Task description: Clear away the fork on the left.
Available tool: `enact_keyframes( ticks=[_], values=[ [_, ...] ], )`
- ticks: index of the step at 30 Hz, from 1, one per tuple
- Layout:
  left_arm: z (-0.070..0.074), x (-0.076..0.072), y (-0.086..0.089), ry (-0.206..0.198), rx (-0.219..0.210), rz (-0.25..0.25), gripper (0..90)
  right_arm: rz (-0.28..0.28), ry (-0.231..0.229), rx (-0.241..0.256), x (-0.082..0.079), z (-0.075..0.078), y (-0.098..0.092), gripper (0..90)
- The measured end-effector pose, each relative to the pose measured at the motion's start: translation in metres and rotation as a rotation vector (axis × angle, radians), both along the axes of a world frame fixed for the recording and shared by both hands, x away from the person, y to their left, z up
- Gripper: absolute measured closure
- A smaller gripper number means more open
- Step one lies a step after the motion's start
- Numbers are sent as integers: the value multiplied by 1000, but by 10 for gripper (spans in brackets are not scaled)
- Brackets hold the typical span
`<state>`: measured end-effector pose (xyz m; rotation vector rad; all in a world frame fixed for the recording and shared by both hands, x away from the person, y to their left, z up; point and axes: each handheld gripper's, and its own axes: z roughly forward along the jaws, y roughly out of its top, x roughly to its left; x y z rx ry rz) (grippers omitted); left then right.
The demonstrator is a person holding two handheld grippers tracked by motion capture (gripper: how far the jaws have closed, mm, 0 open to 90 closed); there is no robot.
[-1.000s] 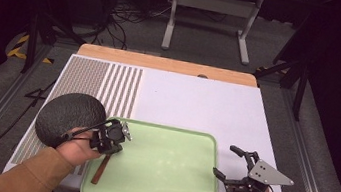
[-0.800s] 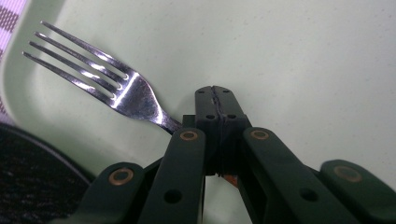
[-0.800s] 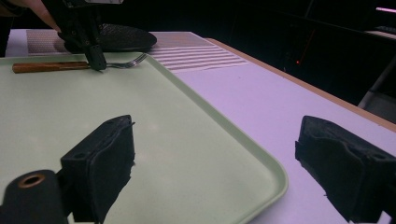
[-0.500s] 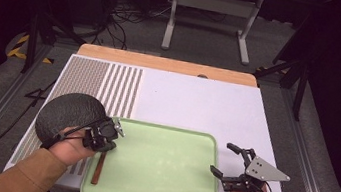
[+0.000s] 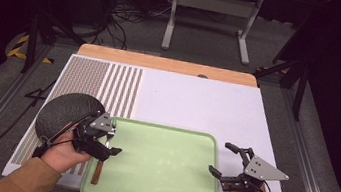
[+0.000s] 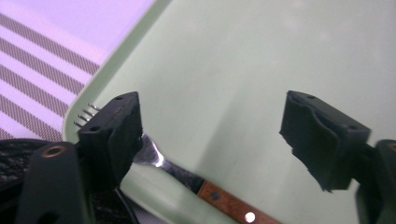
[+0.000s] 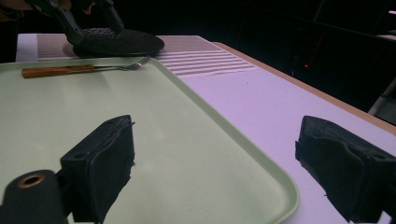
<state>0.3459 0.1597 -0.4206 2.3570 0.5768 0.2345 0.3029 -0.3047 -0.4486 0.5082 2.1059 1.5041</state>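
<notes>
I am working in what looks like a lab or recording studio rather than a home. My landmark is the wooden-edged table with a white mat printed with brown stripes (image 5: 192, 104). All around it the room is dark, with black surroundings. Beyond its far edge stands a grey metal stand with splayed legs (image 5: 210, 16), and a tangle of black cables (image 5: 129, 17) lies on the grey carpeted floor (image 5: 286, 51). Left of the table, yellow-and-black hazard tape (image 5: 21, 47) marks the floor.

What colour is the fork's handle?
Reddish-brown wood with small metal rivets; the fork shows best in the left gripper view.
</notes>
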Motion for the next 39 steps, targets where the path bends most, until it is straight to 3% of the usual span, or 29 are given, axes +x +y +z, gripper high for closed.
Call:
enact_keyframes(
  ticks=[4,8,13,14,17,19,21,25,29,31,33,39],
  values=[
    [0,-3,16,-22,-144,21,77,9,5,9,-1,1,1,118],
    [-6,-9,31,-56,-289,40,31,14,9,19,-2,2,2,114],
    [-16,-17,46,-136,-402,59,10,14,8,32,-2,3,1,110],
    [-16,-17,46,-136,-402,59,7,15,9,33,-2,3,1,110],
    [-25,-21,54,-166,-490,67,5,17,11,34,-2,3,2,109],
    [-29,-23,58,-166,-531,63,5,18,10,34,-3,2,2,109],
    [-34,-24,62,-178,-556,58,3,19,15,37,-2,2,2,107],
    [-44,-28,64,-185,-556,51,1,14,18,38,-2,1,2,100],
    [-51,-30,57,-213,-484,65,0,10,24,50,-2,0,1,98],
    [-51,-32,55,-253,-460,67,0,10,24,50,-2,0,0,98],
    [-52,-32,54,-241,-460,65,0,11,22,49,-2,0,0,98],
    [-52,-30,57,-202,-518,75,0,13,25,48,-1,0,1,98]
  ],
)
